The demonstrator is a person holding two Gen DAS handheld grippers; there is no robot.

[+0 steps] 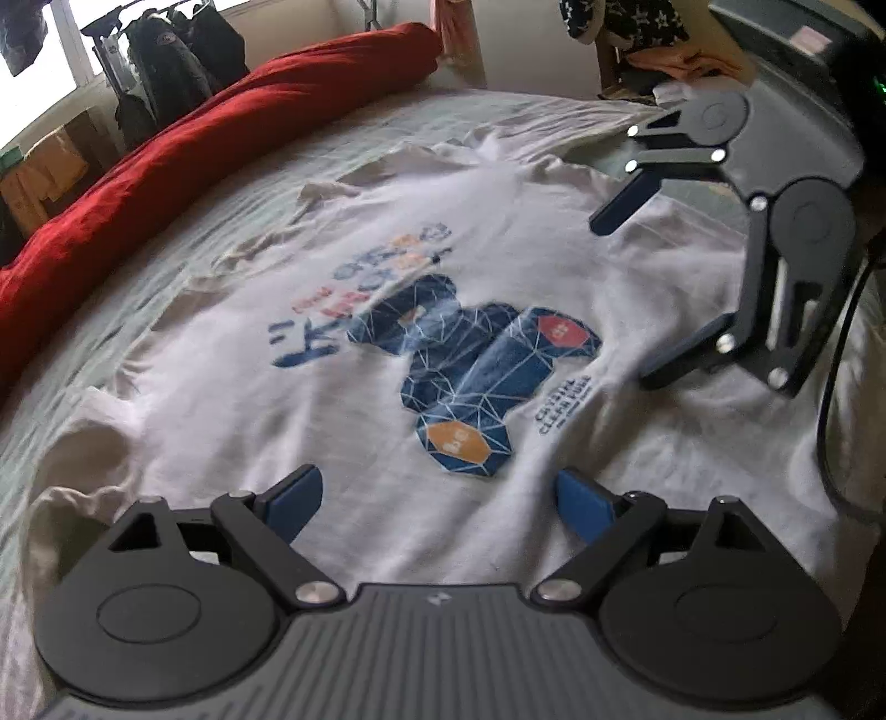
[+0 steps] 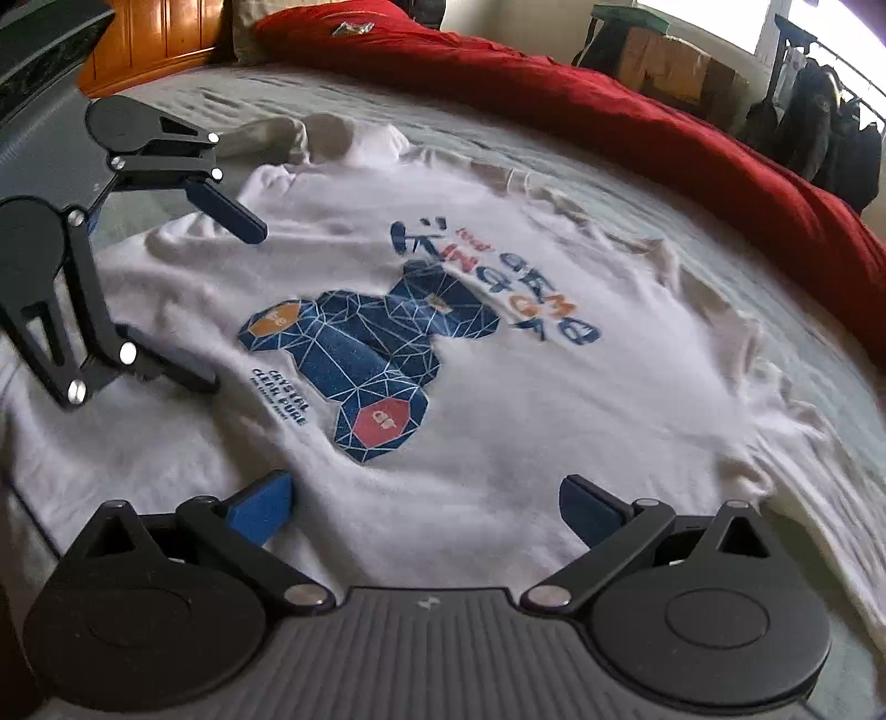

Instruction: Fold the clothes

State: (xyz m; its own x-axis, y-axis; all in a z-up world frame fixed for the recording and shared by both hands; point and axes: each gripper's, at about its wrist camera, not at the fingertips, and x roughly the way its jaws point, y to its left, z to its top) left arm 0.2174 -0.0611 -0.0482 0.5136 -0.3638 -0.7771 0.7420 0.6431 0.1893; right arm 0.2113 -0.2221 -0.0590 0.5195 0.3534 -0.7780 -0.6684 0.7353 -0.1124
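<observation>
Both grippers are held tilted down over the shirt (image 1: 343, 421), jaws spread and empty: left gripper (image 1: 437, 504) at 6 o'clock, right gripper (image 1: 631, 293) at 3.

Bedroom of a lived-in home, seen across a bed (image 1: 166, 232) made up with a pale, finely striped sheet. Rolled red duvet (image 1: 194, 144) pushed along the far edge, with a pillow (image 2: 249, 27) at its end. Dark jackets (image 1: 166, 66) hung on a rack (image 2: 819, 111) by a bright window (image 1: 50, 61). Orange-stained wooden furniture (image 2: 155, 33) stood beyond one end of the bed, cardboard boxes (image 2: 675, 61) stacked near the window, more clothing (image 1: 653, 50) heaped at the other end. White printed T-shirt (image 1: 387, 332) spread flat on the sheet.
</observation>
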